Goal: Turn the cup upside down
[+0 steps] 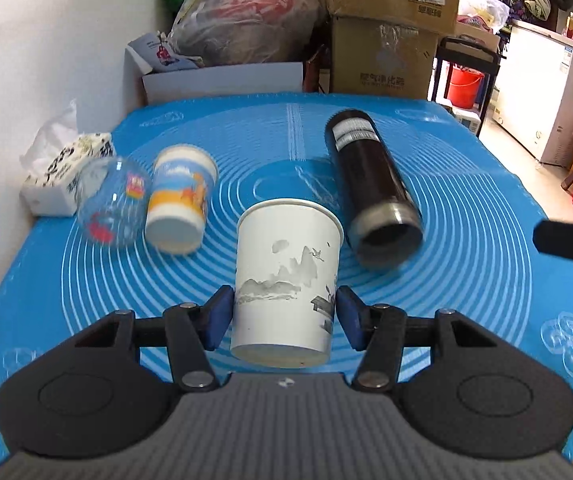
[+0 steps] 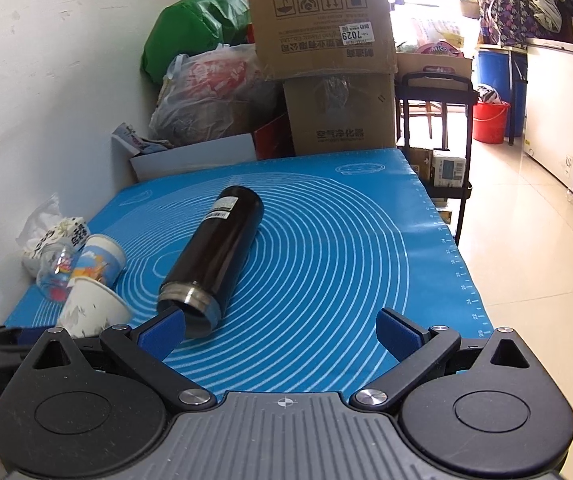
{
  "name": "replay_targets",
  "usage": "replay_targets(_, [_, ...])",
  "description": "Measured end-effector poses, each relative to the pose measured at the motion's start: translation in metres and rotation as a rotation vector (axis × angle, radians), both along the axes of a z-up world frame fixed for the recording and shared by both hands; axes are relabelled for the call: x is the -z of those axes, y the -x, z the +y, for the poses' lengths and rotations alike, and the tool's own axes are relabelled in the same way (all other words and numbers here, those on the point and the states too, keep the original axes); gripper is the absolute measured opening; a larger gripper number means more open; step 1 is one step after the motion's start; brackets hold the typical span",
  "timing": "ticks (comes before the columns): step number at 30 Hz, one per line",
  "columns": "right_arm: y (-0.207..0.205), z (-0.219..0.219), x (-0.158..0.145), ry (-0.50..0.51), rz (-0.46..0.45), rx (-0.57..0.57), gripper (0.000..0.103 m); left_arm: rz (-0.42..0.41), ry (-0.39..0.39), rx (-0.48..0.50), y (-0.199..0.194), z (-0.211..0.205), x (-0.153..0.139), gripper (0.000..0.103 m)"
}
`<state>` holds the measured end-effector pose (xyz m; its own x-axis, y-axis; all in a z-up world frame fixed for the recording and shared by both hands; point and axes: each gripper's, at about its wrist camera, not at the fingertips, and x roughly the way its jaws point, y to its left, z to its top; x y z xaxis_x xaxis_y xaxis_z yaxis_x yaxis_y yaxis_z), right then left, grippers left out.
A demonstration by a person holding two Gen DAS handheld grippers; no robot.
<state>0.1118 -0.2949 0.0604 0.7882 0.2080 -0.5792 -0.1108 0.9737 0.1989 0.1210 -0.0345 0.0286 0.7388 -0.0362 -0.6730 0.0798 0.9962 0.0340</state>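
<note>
A white paper cup (image 1: 286,280), printed with a grey ink-wash landscape, is pinched between the blue pads (image 1: 218,318) of the left gripper (image 1: 284,318). It's tilted, with the rolled rim pointing away from the camera and the flat base facing it, and it seems to be lifted off the blue mat (image 1: 466,280). That mat is smooth and rubbery-looking, covered in thin pale concentric rings.

Just right of the cup, a dark cylindrical flask (image 1: 370,184) is lying on its side, with a glossy body, a brushed metal collar around the open mouth and a white barcode label near the far end. To the left, a second paper cup (image 1: 180,200) with blue and orange print is also on its side, and a clear rounded glass (image 1: 112,204) with red decals is seen right beside it. A crinkly tissue pack (image 1: 62,168) sits against the wall.

The right gripper (image 2: 282,332) is spread wide with nothing between the fingers, hovering over the mat's near edge; its left blue pad (image 2: 164,330) overlaps the flask's mouth in view. Cardboard boxes (image 2: 326,60) are stacked behind the table.
</note>
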Motion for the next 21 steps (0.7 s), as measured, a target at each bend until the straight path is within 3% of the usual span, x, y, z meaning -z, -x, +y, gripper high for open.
replay_targets(21, [0.043, 0.010, 0.007, 0.060, 0.049, -0.078, 0.103, 0.041, -0.010, 0.011, 0.025, -0.014, 0.019, 0.060])
